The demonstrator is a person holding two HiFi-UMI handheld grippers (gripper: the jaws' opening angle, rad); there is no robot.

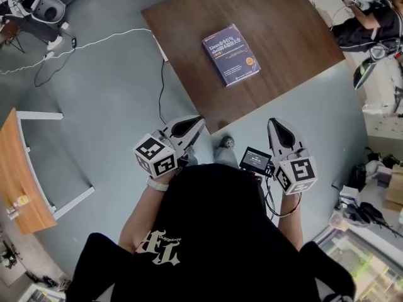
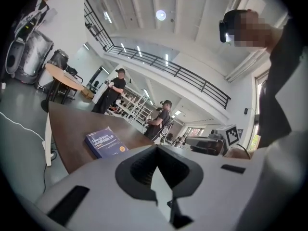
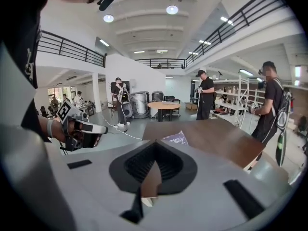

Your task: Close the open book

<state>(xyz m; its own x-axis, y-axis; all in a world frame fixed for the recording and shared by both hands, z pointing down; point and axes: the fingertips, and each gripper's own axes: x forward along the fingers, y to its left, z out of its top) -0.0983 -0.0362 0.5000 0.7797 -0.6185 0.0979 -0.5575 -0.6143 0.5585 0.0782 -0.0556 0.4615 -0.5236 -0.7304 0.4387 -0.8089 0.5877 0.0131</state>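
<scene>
The left gripper [image 1: 196,122] has its 2 jaws together, tips touching, and nothing is between them. The right gripper [image 1: 276,126] is the same, jaws together and empty. Both are held near the person's body, at the near edge of the table [image 1: 283,36], the left one just over its near corner.

The book [image 1: 230,54] lies flat near the middle of the table, well apart from both grippers, a little to the left. It shows its dark blue front cover upward and looks already closed, so I judge the task is done or almost done.

The book looks like a thick paperback: rather heavy, with a cover that bends and seems glossy, so it may slip on the wood. If a cover must be moved, I would take it at the long free edge, opposite the spine.

I see no container on the table.
</scene>
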